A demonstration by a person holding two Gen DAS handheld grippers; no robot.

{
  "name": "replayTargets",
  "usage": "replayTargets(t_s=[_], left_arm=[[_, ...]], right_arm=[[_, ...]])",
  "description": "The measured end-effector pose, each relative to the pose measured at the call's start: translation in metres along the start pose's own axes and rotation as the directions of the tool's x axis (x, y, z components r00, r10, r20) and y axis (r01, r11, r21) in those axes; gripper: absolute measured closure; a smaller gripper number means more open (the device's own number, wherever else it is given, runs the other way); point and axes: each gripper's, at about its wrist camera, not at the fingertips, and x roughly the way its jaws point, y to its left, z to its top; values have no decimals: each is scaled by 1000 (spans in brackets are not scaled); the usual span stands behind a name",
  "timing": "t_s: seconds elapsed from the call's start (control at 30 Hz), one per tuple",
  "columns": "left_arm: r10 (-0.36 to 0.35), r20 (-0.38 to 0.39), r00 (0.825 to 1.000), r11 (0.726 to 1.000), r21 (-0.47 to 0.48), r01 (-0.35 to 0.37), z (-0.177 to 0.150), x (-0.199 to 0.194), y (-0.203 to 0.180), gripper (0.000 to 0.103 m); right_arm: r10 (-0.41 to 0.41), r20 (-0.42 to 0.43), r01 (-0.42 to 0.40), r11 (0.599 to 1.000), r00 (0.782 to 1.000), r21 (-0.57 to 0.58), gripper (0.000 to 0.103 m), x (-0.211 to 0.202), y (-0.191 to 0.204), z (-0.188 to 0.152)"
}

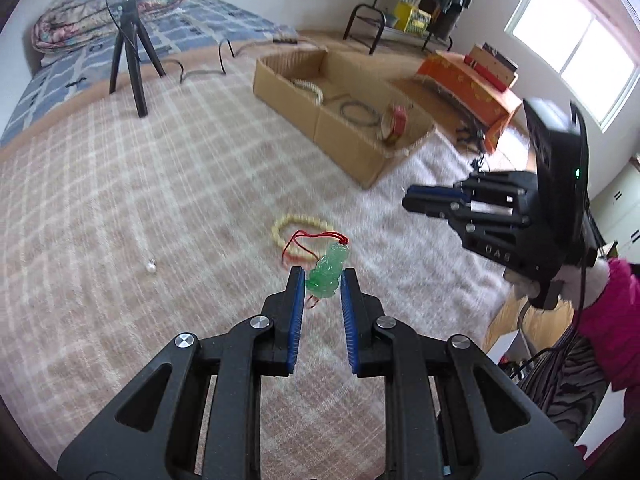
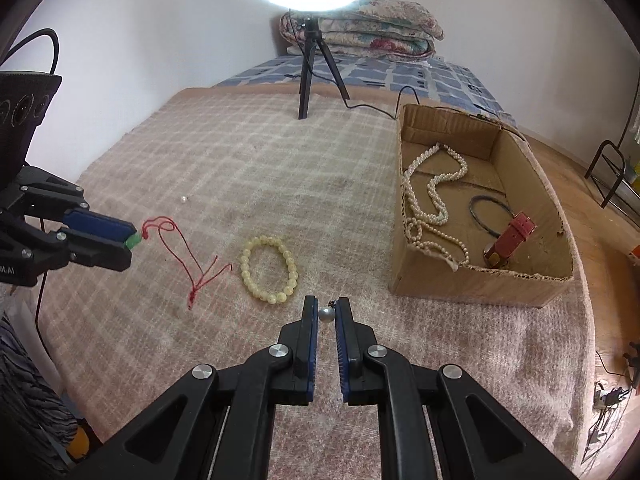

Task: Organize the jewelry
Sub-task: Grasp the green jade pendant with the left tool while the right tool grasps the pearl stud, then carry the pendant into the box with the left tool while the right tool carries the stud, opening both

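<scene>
My left gripper [image 1: 323, 278] is shut on a green jade pendant [image 1: 327, 274], held above the plaid blanket; its red cord [image 2: 182, 252] trails down to the blanket. From the right wrist view the left gripper [image 2: 134, 236] shows at the left edge with the green pendant [image 2: 134, 242] at its tips. My right gripper [image 2: 326, 307] is shut on a small grey pearl piece [image 2: 325, 315]; it appears at the right in the left wrist view [image 1: 412, 200]. A yellow bead bracelet [image 2: 270, 268] lies on the blanket between them. A cardboard box [image 2: 472, 284] stands to the right.
The box holds a pearl necklace [image 2: 430, 200], a dark bangle [image 2: 490, 216] and a red-strapped watch [image 2: 510, 240]. A loose small pearl [image 2: 183, 199] lies on the blanket. A ring-light tripod [image 2: 310, 64] stands at the back. An orange box [image 1: 468, 84] sits beyond the cardboard box.
</scene>
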Motion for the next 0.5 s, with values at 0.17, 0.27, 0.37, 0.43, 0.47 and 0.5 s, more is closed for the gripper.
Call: replayTargets(t_s=[0.17,0.27,0.37,0.43,0.47,0.5], left_arm=[[-14,68,998,1000,-26,15,27,-16,3,86],[-19,98,995,999,-34,22,43,-20,5,86],[-25,121,992,999,-36,30,58,-21,5,86],[-31,135,990,999,-38,37,68,-19,4,86],[-36,141,989,998,-36,41,73,-18,3,86],[-37,146,989,999,-32,42,79,-17,1,86]], right_arm=[[-13,53,12,1000,999,22,97,-20,-9,9],[-26,85,23,999,996,36,97,-33,-17,14],[-37,112,30,998,993,60,97,-43,-27,18],[-47,127,37,996,991,78,97,-49,-35,21],[-52,134,40,995,990,90,97,-51,-40,22],[-56,140,42,994,989,100,97,-52,-43,23]])
